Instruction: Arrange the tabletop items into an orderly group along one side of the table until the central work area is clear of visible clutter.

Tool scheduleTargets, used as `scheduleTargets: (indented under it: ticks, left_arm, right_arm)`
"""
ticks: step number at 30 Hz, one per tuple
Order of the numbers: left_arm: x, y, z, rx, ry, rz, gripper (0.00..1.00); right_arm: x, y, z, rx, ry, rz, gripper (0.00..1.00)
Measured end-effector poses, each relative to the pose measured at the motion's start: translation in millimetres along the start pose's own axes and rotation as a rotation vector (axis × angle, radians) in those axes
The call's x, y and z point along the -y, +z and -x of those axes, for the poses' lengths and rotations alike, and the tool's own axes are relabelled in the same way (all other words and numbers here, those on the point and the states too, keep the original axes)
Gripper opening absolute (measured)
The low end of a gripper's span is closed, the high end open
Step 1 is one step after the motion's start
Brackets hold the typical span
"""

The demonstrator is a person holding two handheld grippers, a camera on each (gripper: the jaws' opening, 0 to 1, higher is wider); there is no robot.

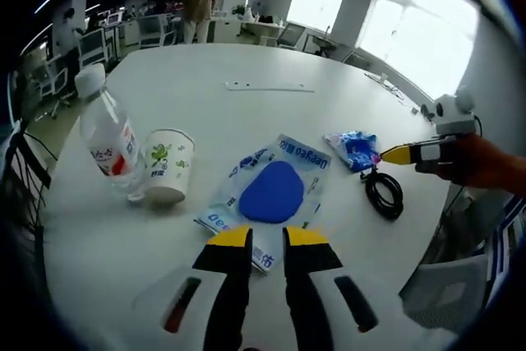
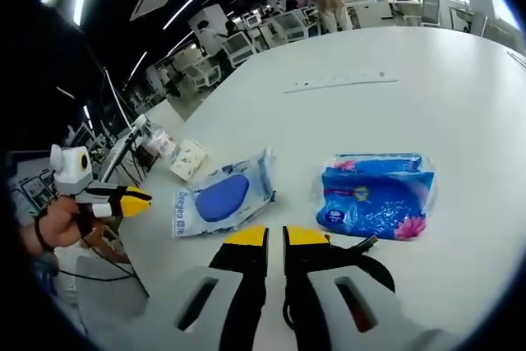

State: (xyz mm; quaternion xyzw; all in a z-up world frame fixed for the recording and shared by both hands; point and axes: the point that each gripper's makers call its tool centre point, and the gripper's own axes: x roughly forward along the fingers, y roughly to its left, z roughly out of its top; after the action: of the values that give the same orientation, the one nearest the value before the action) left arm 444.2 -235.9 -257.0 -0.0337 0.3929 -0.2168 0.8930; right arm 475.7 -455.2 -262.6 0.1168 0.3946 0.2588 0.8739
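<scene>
Your left gripper [image 1: 267, 237] hovers with jaws nearly pressed together, pinching nothing, over the smooth white round table [image 1: 246, 121]. Just past its tips lies the crinkled white plastic wipes pack with blue oval lid [image 1: 269, 191]. Left of the tips stand a printed paper cup [image 1: 168, 165] and a clear plastic water bottle [image 1: 107, 133], touching. Right: coiled black cable [image 1: 384, 192], glossy blue tissue packet [image 1: 354, 149].

Your right gripper [image 2: 275, 237], jaws likewise almost together and empty, sits over that cable, the tissue packet just ahead-right. Farther: a flat white power strip [image 1: 269, 86], then open-plan office, bright windows, desks.
</scene>
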Motion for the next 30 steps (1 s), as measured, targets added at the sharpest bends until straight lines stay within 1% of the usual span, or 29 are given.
scheduleTargets:
  ticks: [17, 26, 30]
  left_arm:
    - [-8.6, -16.3, 6, -0.005, 0.002, 0.036, 0.12]
    - [-10.7, -26.1, 7, -0.011, 0.003, 0.056, 0.12]
    - [-10.7, -27.8, 8, -0.013, 0.005, 0.064, 0.12]
  right_arm:
    - [-19, -9.7, -5, -0.028, 0.02, 0.024, 0.05]
    - [-24, -13.0, -7, -0.045, 0.027, 0.041, 0.05]
    - [-26, -12.6, -8, -0.048, 0.03, 0.046, 0.05]
